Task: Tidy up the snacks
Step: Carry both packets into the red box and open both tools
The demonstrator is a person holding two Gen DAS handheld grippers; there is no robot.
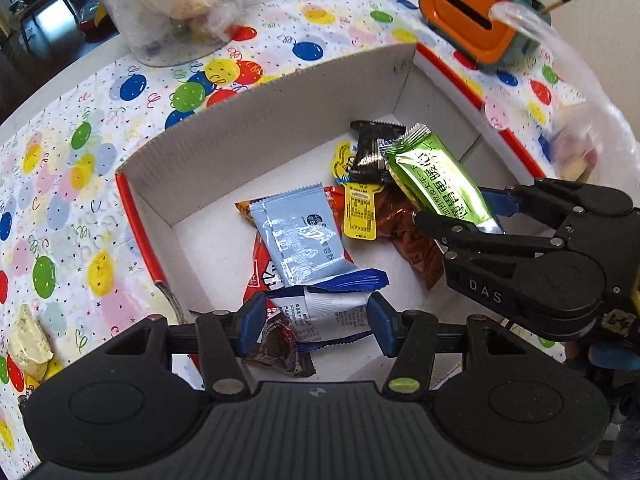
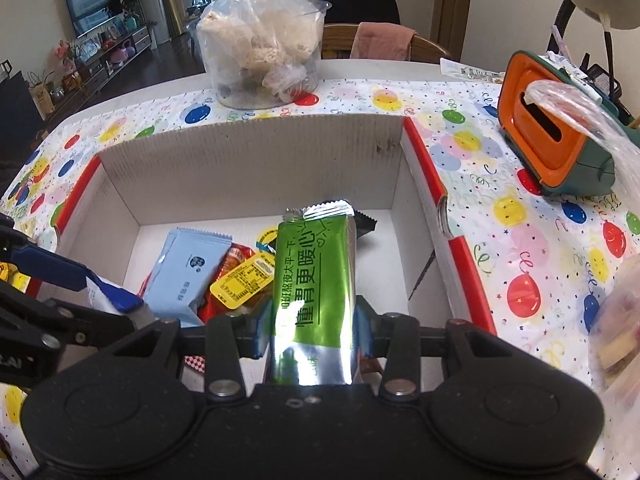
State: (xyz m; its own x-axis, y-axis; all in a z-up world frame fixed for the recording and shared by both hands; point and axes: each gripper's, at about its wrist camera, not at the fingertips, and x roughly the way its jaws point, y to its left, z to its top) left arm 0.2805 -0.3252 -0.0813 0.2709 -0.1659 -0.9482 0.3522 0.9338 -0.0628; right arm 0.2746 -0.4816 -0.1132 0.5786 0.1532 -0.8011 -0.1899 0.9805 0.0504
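A white cardboard box with red rims stands open on the balloon tablecloth. Inside lie a light blue packet, a yellow sachet, a black packet, and brown and red wrappers. My left gripper hangs over the box's near side, shut on a blue-and-white packet. My right gripper is shut on a green foil packet, held above the box's right half.
A clear tub of bagged puffed snacks stands behind the box. An orange and green container sits at the back right. A thin plastic bag lies on the right. A pale wrapped snack lies on the cloth, left.
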